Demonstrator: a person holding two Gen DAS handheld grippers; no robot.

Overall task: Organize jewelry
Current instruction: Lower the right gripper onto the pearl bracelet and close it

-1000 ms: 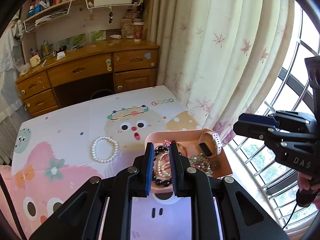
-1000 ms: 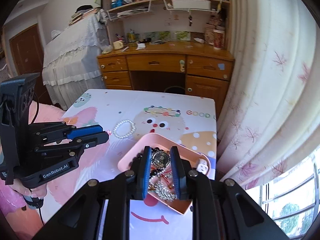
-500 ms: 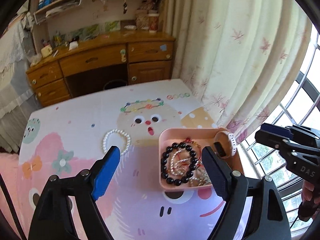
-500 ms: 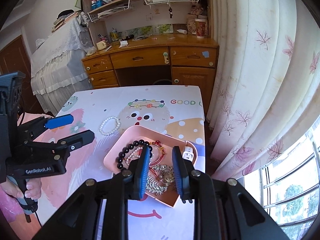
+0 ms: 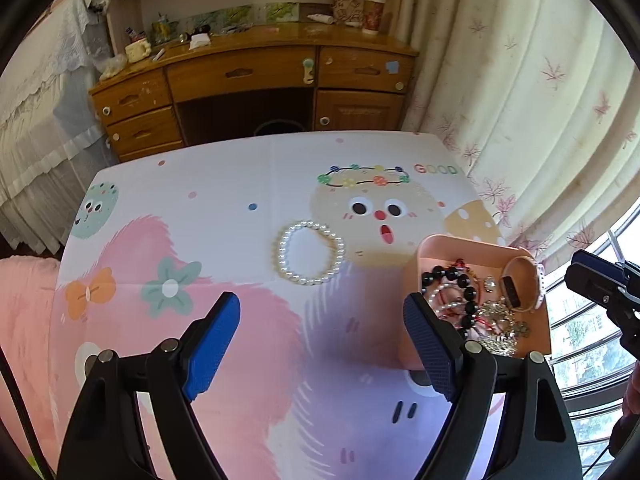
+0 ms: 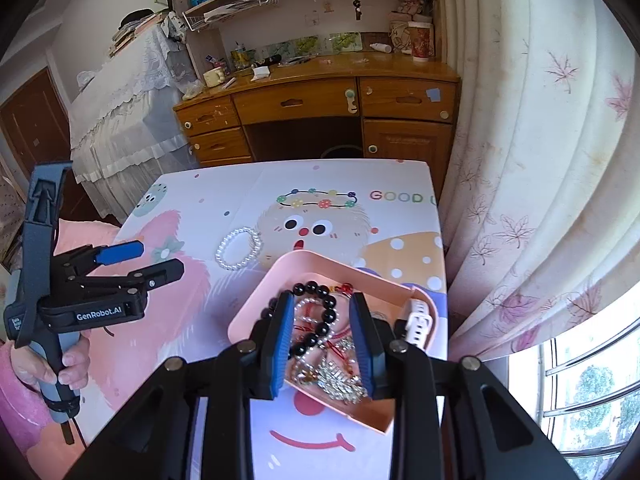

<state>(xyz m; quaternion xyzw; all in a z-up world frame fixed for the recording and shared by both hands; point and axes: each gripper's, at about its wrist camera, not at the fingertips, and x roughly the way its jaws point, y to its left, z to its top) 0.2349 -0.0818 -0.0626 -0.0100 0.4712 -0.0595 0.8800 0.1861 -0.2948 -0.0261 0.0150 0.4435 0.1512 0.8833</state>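
A white pearl bracelet (image 5: 308, 253) lies loose on the cartoon mat, also in the right wrist view (image 6: 239, 248). A pink tray (image 5: 460, 245) at the mat's right holds a black bead bracelet (image 5: 452, 280), a white watch (image 5: 524, 284) and tangled chains. My left gripper (image 5: 322, 344) is wide open and empty, above the mat just short of the pearl bracelet. My right gripper (image 6: 320, 340) is partly open and empty, hovering over the tray (image 6: 256, 308) above the black beads (image 6: 320, 312).
A wooden desk (image 6: 316, 96) with drawers stands beyond the mat's far edge. A curtain (image 6: 520, 160) and barred window run along the right side. A lace-covered bed (image 6: 120, 92) is at the left. The tray sits close to the mat's right edge.
My left gripper opened wide, let the black bead bracelet into the tray and moved left toward the pearl bracelet. My right gripper opened a little over the tray.
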